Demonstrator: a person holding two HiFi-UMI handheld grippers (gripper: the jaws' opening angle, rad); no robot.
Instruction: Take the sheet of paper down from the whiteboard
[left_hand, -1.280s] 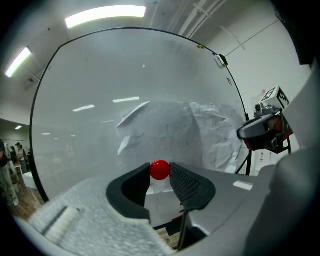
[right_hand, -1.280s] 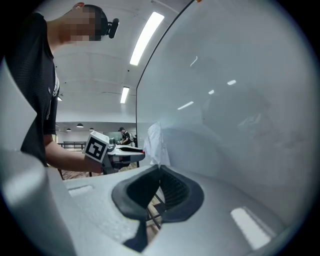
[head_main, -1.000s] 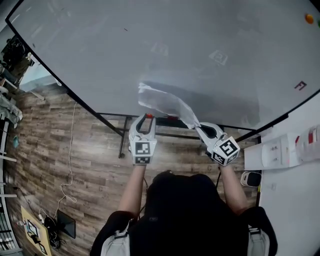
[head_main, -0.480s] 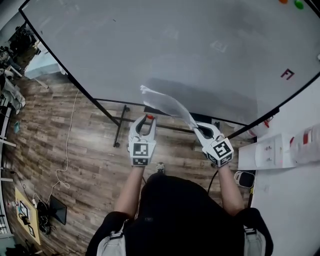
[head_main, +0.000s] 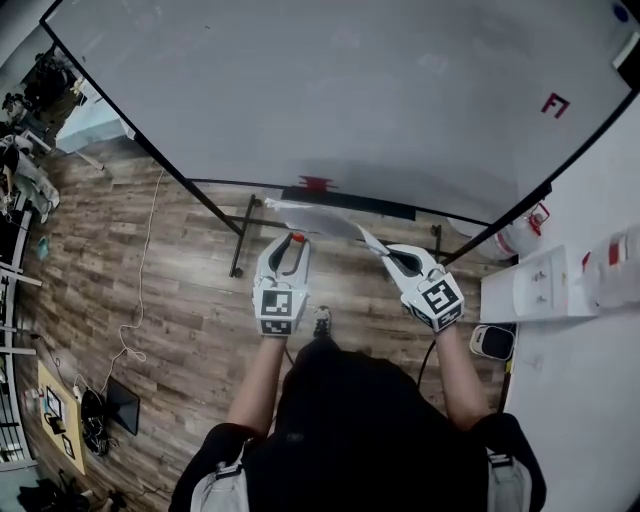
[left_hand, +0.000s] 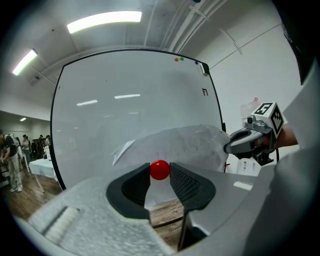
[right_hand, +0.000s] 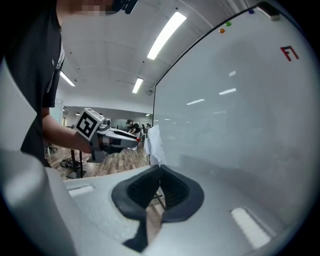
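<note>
The sheet of paper is no longer on the whiteboard. It hangs in the air in front of the lower edge of the board, above the wooden floor, and it stretches almost flat between the two grippers. The right gripper holds it: in the right gripper view its two dark fingers are pressed together with no gap, and one corner of the paper is caught between their tips, so that the white sheet rises from the tips and stands on edge in front of the board. The rest of the sheet goes from this corner toward the left gripper. The fingers of the left gripper are closed on a small red ball-shaped magnet, which sits between their very tips and touches both pads. In the left gripper view the paper lies just behind this magnet and fills the space beyond the tips, a little crumpled, and its far end reaches the right gripper at the right side of the picture. I cannot tell if the left fingers or the magnet touch the paper. A red mark is drawn near the right edge of the whiteboard, well apart from the sheet.
</note>
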